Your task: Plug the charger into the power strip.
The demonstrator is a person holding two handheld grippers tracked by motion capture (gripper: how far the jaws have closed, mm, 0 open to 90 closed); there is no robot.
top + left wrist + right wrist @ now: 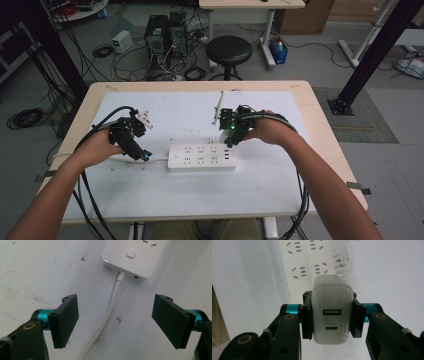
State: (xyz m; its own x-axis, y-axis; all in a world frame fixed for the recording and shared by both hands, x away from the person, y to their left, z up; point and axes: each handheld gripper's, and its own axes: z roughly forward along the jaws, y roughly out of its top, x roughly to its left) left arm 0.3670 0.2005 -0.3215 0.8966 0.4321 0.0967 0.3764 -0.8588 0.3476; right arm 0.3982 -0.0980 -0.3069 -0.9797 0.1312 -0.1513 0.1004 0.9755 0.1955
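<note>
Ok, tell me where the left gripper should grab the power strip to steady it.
Grip the power strip across its short cabled end, coming in from its left, jaws straddling the narrow width. The left gripper already faces that end, open, with the cable running between its jaws.

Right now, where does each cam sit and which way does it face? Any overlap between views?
High view: above the person's side, facing forward and down at the table; both forearms, left gripper, right gripper.
Left gripper view: on the left gripper, over the power strip cable end; jaws open.
Right gripper view: its jaws clamp a white charger.
All three share the power strip.
</note>
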